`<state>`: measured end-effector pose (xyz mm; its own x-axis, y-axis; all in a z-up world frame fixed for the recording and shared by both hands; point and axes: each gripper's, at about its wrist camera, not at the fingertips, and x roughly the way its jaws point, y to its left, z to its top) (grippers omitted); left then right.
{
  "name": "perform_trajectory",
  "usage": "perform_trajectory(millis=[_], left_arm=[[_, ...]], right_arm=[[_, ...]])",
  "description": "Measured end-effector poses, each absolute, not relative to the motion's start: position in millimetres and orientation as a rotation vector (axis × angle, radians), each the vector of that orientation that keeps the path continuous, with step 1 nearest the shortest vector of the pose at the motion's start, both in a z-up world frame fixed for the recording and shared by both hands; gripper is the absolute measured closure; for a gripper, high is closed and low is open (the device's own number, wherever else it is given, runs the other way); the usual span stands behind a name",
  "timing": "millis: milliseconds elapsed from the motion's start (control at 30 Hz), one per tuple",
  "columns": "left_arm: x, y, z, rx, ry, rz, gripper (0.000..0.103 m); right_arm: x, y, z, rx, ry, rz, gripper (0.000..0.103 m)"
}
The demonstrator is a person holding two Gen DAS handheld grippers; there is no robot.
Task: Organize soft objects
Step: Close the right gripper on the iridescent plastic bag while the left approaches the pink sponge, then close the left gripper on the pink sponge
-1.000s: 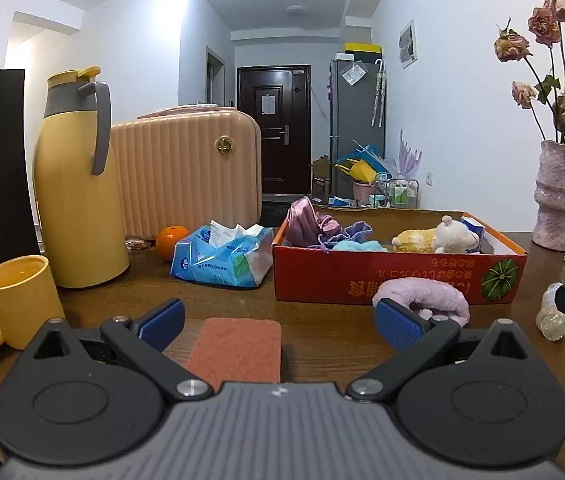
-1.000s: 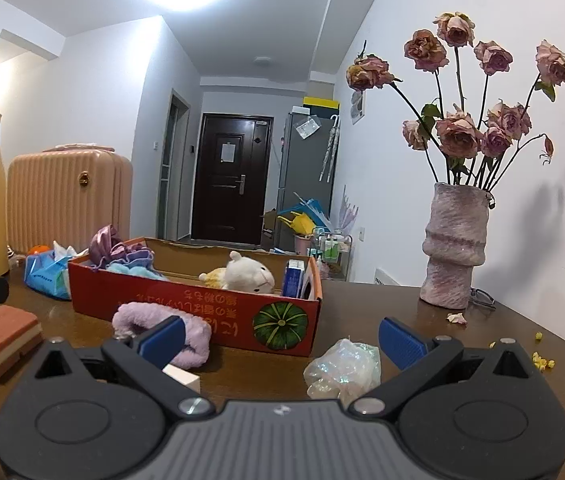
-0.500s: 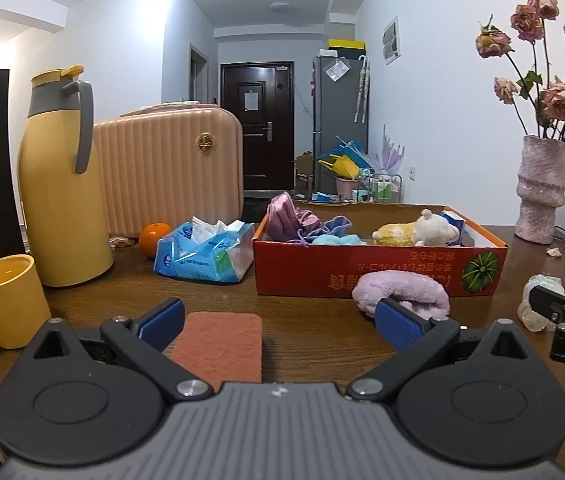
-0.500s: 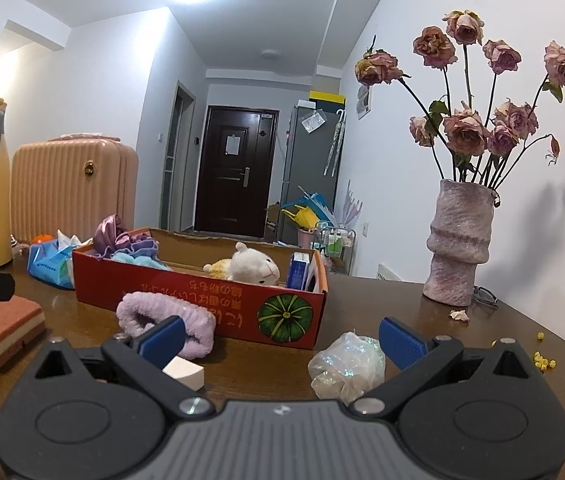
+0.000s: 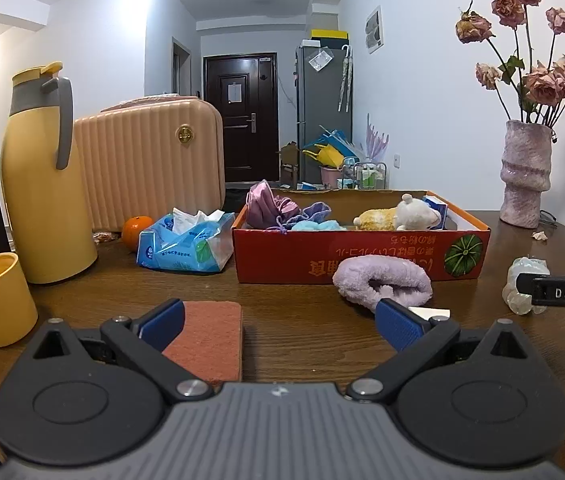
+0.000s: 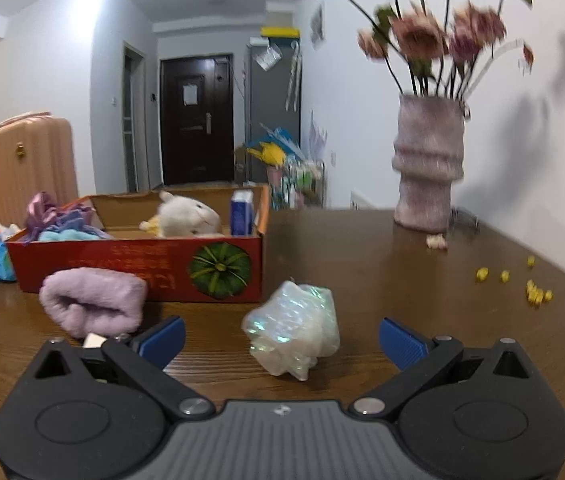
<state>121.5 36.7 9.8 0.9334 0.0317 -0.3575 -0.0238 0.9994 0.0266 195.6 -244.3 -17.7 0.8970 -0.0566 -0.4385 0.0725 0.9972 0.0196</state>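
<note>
Bare table [image 6: 362, 280] right of red box [image 6: 142, 264]; vase [image 6: 428, 164] blocks far right corner.

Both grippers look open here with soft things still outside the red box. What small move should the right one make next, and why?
Probably ease the right gripper forward and close on the shiny crumpled bag. Its jaws stand wide and empty, and the bag lies on the table between the fingertips, just ahead. It is still outside the red box.
</note>
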Motion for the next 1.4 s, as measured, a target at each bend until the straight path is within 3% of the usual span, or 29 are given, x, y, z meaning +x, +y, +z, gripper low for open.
perform_trajectory(millis=[167, 267, 400, 533, 633, 1167, 1400], left_arm=[[126.9, 37.4, 6.8, 0.02, 0.39, 0.042, 0.0], [130.1, 37.6, 4.7, 0.022, 0.402, 0.048, 0.0], [132.1, 37.3, 2.2, 0.03, 0.413, 0.054, 0.0], [134.2, 37.2, 0.0, 0.033, 0.423, 0.055, 0.0], [134.6, 36.8, 0.2, 0.034, 0.426, 0.054, 0.0], [136.8, 44.9, 2.9, 0.006, 0.426, 0.068, 0.0], [153.4, 61.9, -2.8, -0.036, 0.505, 0.125, 0.0]], right_arm=[[217.4, -256.3, -25.4, 0.07, 0.515, -0.064, 0.003], [227.1, -257.6, -28.5, 0.058, 0.533, -0.053, 0.01], [238.6, -260.7, -32.4, 0.077, 0.572, -0.018, 0.025], [245.9, -263.3, -36.9, 0.101, 0.614, 0.012, 0.052], [240.7, -264.8, -36.1, 0.123, 0.599, 0.029, 0.057], [209.0, -254.9, -19.6, 0.096, 0.455, 0.05, 0.061], [202.8, -249.3, -16.7, 0.084, 0.432, 0.071, 0.061]])
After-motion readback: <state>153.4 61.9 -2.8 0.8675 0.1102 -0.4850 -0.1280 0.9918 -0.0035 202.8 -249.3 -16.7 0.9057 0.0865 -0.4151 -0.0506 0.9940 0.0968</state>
